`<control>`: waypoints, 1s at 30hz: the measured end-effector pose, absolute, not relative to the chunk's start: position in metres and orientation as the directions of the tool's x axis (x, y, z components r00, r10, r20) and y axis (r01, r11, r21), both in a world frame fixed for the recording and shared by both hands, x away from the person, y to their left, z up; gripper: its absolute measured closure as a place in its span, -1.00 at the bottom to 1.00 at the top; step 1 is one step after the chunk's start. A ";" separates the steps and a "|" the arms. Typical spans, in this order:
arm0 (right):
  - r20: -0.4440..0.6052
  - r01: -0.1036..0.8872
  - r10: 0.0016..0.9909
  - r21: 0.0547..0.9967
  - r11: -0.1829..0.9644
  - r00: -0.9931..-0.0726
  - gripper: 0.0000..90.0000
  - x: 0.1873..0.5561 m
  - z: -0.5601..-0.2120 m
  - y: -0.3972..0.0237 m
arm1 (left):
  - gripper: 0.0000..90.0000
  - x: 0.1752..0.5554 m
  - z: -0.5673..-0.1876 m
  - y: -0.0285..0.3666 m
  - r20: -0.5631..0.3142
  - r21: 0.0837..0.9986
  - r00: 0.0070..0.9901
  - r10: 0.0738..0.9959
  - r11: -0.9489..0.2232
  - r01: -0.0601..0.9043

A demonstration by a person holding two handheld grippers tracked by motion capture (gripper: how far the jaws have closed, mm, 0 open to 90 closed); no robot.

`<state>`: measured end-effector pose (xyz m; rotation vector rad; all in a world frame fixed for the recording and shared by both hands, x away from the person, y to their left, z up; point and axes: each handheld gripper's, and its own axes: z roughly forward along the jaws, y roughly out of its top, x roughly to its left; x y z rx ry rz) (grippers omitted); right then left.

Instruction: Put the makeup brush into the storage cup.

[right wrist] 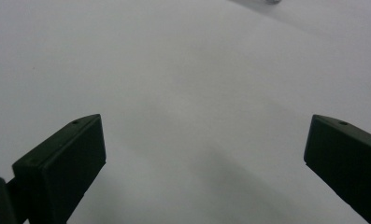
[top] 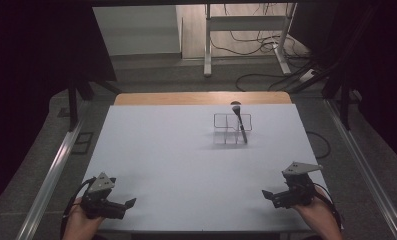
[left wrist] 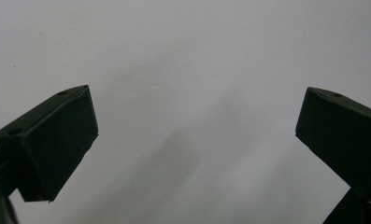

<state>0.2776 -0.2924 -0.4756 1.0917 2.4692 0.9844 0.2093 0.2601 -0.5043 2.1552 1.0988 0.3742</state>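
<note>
Left gripper (top: 120,206): held in the person's left hand (top: 78,224) at the near left corner of the worktop (top: 176,165), jaws pointing toward the middle; in the left gripper view its jaws stand wide apart with nothing but bare white surface between them.
Right gripper (top: 275,197): held in the right hand (top: 320,215) at the near right corner, jaws pointing inward toward the other gripper; in the right gripper view the jaws are spread wide and hold nothing.
Grey plates: one three-cornered plate sits on top of each gripper (the right one lies flatter toward the camera).
Makeup brush (top: 239,120): stands tilted in the clear organizer (top: 232,128), its dark handle down in the right near compartment as far as I can tell, its rounded bristle head leaning up and away past the back edge.
Clear organizer: a small see-through box with dividers, on the far right-of-centre part of the worktop, well apart from both grippers.
Worktop: a white sheet over a wooden top, whose bare wood strip shows along the far edge.
Gap between grippers and brush: both grippers rest near the front edge, touching neither brush nor organizer.
Beyond the worktop: grey floor, a white metal frame (top: 246,35) and loose cables (top: 256,47).
</note>
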 end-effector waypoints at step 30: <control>0.030 0.573 0.784 0.700 0.426 -0.620 -1.00 0.259 -0.473 -0.320 | -1.00 0.210 -0.506 0.258 -0.048 0.672 0.608 0.792 -0.425 0.606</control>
